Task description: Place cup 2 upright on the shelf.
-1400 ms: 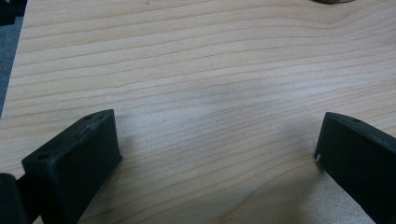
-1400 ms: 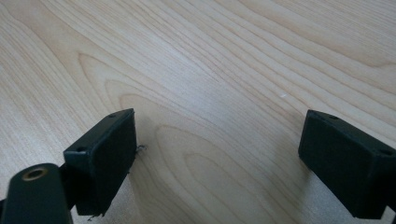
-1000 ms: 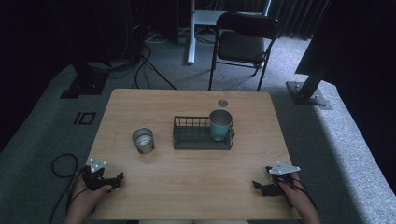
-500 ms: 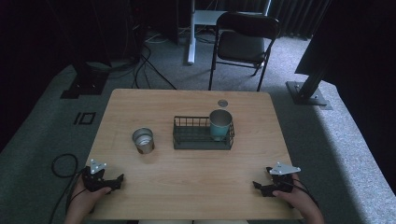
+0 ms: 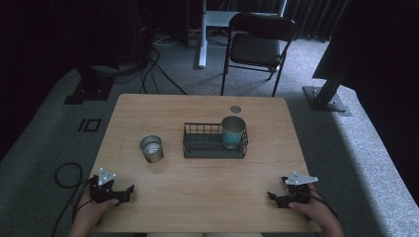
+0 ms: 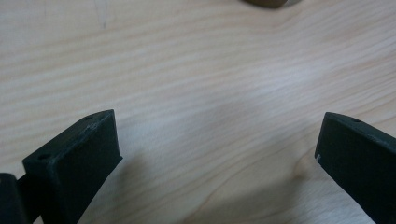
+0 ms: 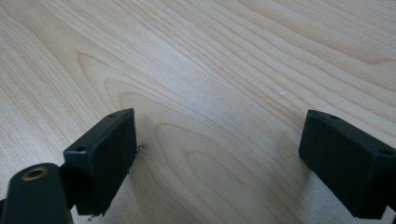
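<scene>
1. While both hands rest at the near edge of the tabletop point(image 5: 207, 197), the wire basket point(image 5: 214, 141) sits mid-table; it serves as the landmark below.
2. Left tongs point(image 5: 129, 189): near-left of the basket, low on the wood, tips pointing toward the table's middle. In the left gripper view point(image 6: 217, 158) the jaws stand wide apart with bare wood grain between them; released, nothing held.
3. Right tongs point(image 5: 271, 196): near-right of the basket, also low on the wood, tips pointing inward. The right gripper view point(image 7: 217, 158) shows the same: jaws spread, only wood between them; released, nothing held.
4. Steel cup point(image 5: 151, 148): upright, open top up, standing just left of the basket and apart from it. It is the item nearest the left tongs, beyond them and a little toward the basket, not touching. A sliver of a rounded base shows at the top edge of the left gripper view point(image 6: 268, 3), probably this cup; too little is visible to be sure.
5. Teal cup point(image 5: 233, 132): upright inside the basket, at its right end. Well apart from both tongs; the right tongs are the closer pair.
6. Small round disc point(image 5: 235, 108): flat on the wood just behind the basket's right end, by the far edge.
7. Folding chair point(image 5: 257, 44): on the floor beyond the basket, past the table's far edge.
</scene>
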Action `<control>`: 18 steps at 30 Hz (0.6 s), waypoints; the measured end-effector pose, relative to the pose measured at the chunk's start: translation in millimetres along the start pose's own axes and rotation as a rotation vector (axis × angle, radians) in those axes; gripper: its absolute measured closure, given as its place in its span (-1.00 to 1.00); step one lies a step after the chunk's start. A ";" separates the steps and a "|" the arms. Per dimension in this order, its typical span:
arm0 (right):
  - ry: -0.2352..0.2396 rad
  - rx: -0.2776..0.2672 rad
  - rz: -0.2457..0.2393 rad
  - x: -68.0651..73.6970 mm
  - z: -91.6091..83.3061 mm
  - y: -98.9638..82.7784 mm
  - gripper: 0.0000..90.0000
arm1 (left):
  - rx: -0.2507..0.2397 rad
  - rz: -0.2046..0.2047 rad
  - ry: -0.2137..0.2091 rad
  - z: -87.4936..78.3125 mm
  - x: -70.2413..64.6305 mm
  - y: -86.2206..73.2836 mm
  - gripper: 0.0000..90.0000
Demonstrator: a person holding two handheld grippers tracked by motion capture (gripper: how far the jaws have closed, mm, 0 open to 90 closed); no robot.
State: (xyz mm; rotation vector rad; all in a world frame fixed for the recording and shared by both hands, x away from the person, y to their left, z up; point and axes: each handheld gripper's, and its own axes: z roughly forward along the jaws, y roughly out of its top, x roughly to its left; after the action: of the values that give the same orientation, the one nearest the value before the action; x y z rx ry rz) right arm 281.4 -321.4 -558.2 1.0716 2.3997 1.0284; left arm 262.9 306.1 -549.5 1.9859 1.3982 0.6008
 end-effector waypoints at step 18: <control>0.001 -0.001 0.001 0.0 0.0 0.0 -0.76 | -0.094 0.028 -0.049 2.1 -9.9 23.6 -0.99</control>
State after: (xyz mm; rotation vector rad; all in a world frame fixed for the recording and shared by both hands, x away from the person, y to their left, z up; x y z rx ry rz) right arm 281.5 -321.4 -558.2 1.0727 2.3994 1.0299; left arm 276.4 290.7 -534.2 1.9356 1.2914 0.6151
